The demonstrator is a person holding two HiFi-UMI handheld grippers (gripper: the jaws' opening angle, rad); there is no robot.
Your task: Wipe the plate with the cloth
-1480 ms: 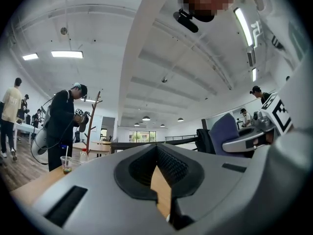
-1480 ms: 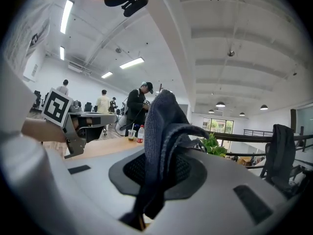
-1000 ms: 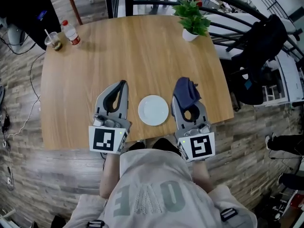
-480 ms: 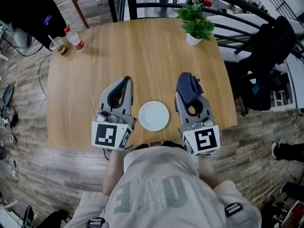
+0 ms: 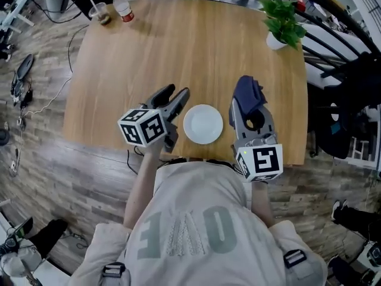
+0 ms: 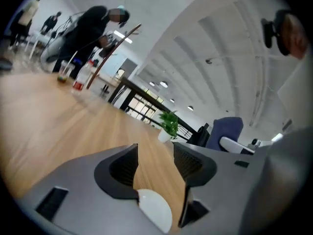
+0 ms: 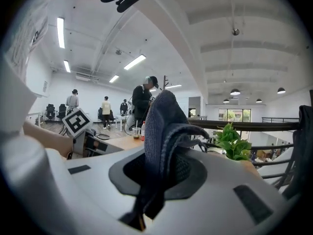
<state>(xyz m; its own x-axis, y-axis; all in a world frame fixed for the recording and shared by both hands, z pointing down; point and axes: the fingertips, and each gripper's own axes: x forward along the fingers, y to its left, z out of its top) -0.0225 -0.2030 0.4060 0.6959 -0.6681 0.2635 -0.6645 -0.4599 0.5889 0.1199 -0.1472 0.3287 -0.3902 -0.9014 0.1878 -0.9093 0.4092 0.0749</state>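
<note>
Dark blue cloth (image 5: 248, 93) is bunched in my right gripper (image 5: 249, 107), and the jaws are clamped on it. In the right gripper view the cloth (image 7: 161, 126) stands up out of the pinch of the right gripper (image 7: 164, 165) in a folded hump. One loose end hangs down below the pads.

This gripper hangs over the near right part of the wooden table (image 5: 178, 46), just right of the white plate (image 5: 203, 124), and the cloth is not touching the plate.

The plate lies flat near the table's near edge, between my two grippers, and it looks bare.

My left gripper (image 5: 178, 91) is at the plate's left side, rolled onto its side so its marker cube (image 5: 143, 127) shows a corner to the head view. Its jaws have just been opening and now stand spread. In the left gripper view the gap of the left gripper (image 6: 155, 151) shows only table wood between the pads. The plate's rim (image 6: 155, 209) appears low in that gap, partly hidden behind the left jaw, and nothing is pinched. I cannot tell whether that gripper touches the rim.

Across the table, a potted plant (image 5: 283, 19) stands at the far right corner. A bottle with a red cap (image 5: 124, 8) and a cup with a straw (image 5: 101, 14) stand together at the far left corner, well apart from the plate.
</note>
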